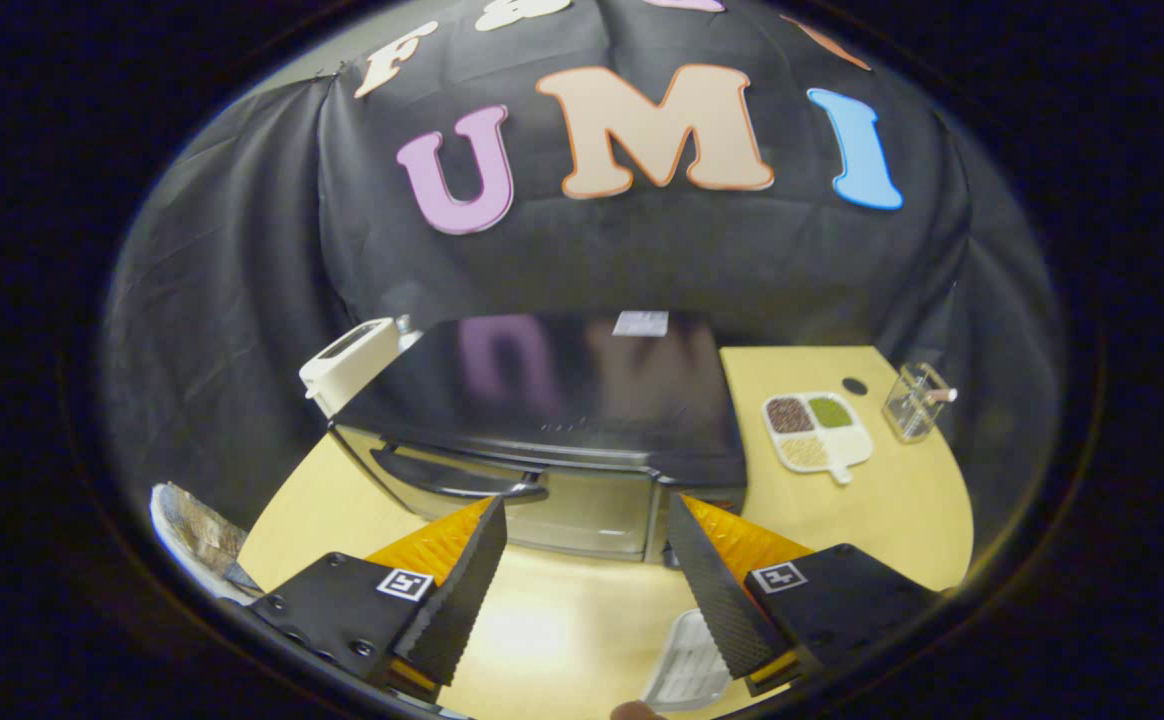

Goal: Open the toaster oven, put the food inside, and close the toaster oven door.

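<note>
On the pale wooden tabletop (872, 520), just ahead of your spread, empty fingers (587, 510), stands one shut black glass-fronted toaster oven (552, 420); one white four-compartment dish (818, 432) sits beside it.

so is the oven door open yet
No, the oven door sits flush and shut, its handle untouched, with the open gripper hanging just in front of it, holding nothing.

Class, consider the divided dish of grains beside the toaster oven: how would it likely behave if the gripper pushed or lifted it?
The divided dish lies flat and low on the table, so it would probably slide, not tip. Its loose fillings could spill if tilted. The open gripper might best take its small handle, though that may make it sag sideways.
</note>
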### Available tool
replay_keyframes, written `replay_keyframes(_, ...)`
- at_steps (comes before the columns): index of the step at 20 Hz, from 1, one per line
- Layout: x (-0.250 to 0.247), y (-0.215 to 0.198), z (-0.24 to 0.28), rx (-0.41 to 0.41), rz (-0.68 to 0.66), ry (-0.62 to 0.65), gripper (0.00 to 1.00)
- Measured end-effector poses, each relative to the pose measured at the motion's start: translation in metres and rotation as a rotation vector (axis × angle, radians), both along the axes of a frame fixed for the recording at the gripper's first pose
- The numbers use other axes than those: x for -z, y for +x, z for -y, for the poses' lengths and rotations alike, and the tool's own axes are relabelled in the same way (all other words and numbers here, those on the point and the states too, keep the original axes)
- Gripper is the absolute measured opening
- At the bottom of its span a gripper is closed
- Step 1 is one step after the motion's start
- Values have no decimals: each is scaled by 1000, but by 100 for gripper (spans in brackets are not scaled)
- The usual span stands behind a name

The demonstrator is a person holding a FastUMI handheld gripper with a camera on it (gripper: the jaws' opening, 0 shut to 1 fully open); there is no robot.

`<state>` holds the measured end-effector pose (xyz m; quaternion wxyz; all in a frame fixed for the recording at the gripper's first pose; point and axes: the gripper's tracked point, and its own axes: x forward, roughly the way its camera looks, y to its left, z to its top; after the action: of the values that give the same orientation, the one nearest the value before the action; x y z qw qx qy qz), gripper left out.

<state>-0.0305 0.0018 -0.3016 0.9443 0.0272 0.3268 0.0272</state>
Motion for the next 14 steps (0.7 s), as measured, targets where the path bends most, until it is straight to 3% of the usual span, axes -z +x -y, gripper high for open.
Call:
replay_keyframes(10, -274, 46, 147, 129, 491, -114, 99)
replay_keyframes(14, -341, 47, 201, 178, 591, -122, 99)
